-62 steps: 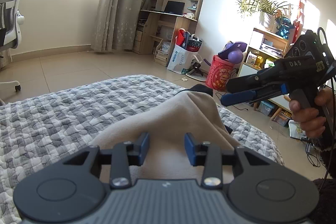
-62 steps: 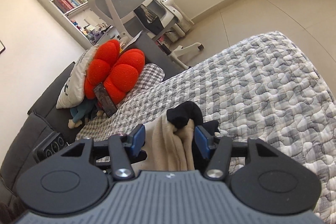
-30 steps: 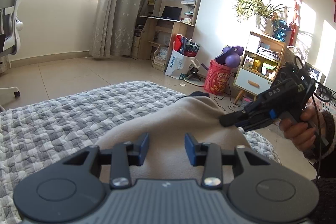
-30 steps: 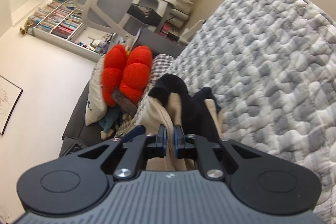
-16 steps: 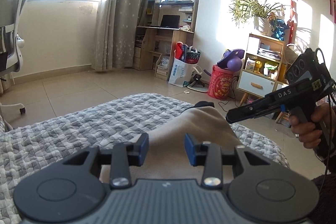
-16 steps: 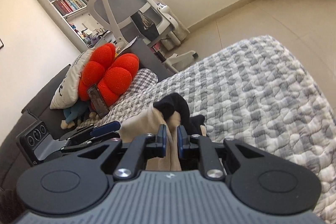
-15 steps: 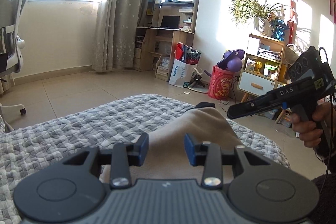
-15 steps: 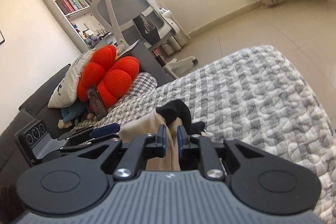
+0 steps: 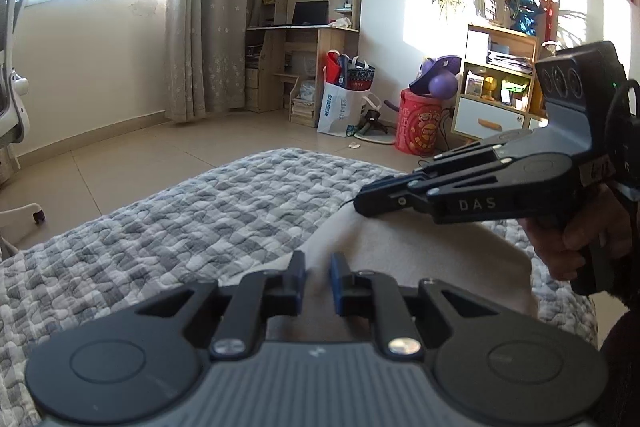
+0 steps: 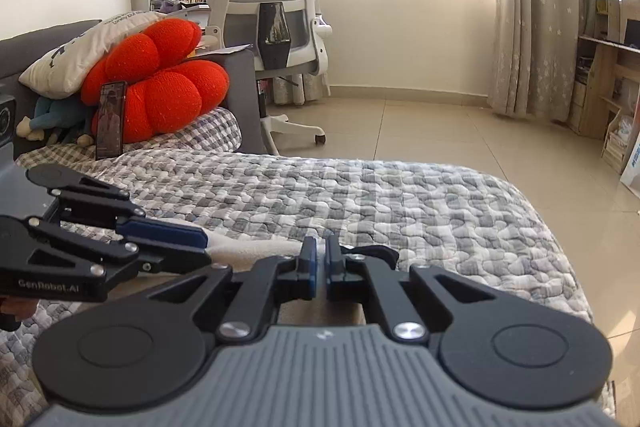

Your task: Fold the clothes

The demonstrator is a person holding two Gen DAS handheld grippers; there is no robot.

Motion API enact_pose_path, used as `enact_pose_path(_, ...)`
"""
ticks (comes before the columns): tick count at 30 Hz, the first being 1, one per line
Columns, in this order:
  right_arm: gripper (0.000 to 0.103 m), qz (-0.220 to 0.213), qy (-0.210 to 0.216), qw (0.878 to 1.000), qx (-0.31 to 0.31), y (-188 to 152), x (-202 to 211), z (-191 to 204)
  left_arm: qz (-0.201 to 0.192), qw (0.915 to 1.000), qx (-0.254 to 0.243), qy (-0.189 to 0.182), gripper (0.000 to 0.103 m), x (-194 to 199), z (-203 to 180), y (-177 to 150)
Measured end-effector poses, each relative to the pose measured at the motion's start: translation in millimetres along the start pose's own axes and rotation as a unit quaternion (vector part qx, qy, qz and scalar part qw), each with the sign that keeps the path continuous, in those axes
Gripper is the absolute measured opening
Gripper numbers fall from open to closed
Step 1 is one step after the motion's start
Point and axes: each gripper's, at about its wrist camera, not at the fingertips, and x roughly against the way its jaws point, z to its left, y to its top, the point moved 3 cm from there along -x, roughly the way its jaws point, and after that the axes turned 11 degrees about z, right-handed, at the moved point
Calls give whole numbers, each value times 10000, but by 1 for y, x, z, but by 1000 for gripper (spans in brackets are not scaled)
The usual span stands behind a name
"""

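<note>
A beige garment (image 9: 420, 259) is spread on the grey checked quilt (image 9: 192, 227), directly ahead of and beneath both grippers. The step in hand is judged to be the taking-up of one edge of the garment for a fold.

The left gripper (image 9: 318, 281) is seen with its jaws closing; a raised ridge of the beige cloth stands between the blue pads, though firm pressing is not yet shown. The right gripper (image 10: 319, 267) is brought together, its pads nearly touching; from the left wrist view its tip sits at the garment's far raised corner, ahead and to the right of the left gripper. Whether cloth is actually pinched there cannot be told. A dark trim (image 10: 372, 251) of the garment lies just right of the right gripper's pads.

Next, a secure hold at both points would be called for, then a level carry of the edge across the garment.

"DAS" is read on the right gripper's body, and "GenRobot.AI" on the left gripper's side.
</note>
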Motion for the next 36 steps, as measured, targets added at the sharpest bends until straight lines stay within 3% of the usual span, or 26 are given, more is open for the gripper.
enact_pose_path(6, 2, 80, -93, 9996, -247, -7, -23, -13, -142, 9998, 87, -113, 13, -9, 8, -8)
enact_pose_path(18, 3, -290, 322, 9948, -922, -11, -2, -22, -303, 9987, 321, -259, 14, 8, 14, -5)
enact_pose_path(21, 4, -353, 377, 9943, -928, -3, 8, -17, -470, 9982, 342, -138, 14, 21, 17, 1)
enact_pose_path(24, 17, -424, 413, 9947, -845, 6, 16, -9, -519, 9975, 463, -78, 14, 23, 25, 1)
enact_pose_path(27, 19, -493, 319, 9953, -766, 12, 20, -5, -503, 9972, 547, -97, 15, 20, 30, 0)
enact_pose_path(29, 33, -539, 219, 9953, -775, 11, 22, -9, -506, 9970, 564, -129, 16, 18, 30, -2)
enact_pose_path(30, 52, -585, 148, 9949, -811, 10, 23, -11, -508, 9970, 565, -143, 18, 18, 30, -3)
enact_pose_path(31, 61, -608, 87, 9946, -837, 9, 24, -13, -505, 9971, 554, -149, 21, 18, 30, -4)
enact_pose_path(36, 62, -378, 376, 9892, -1367, -5, 14, -37, -482, 9976, 475, -154, 30, 15, 24, -6)
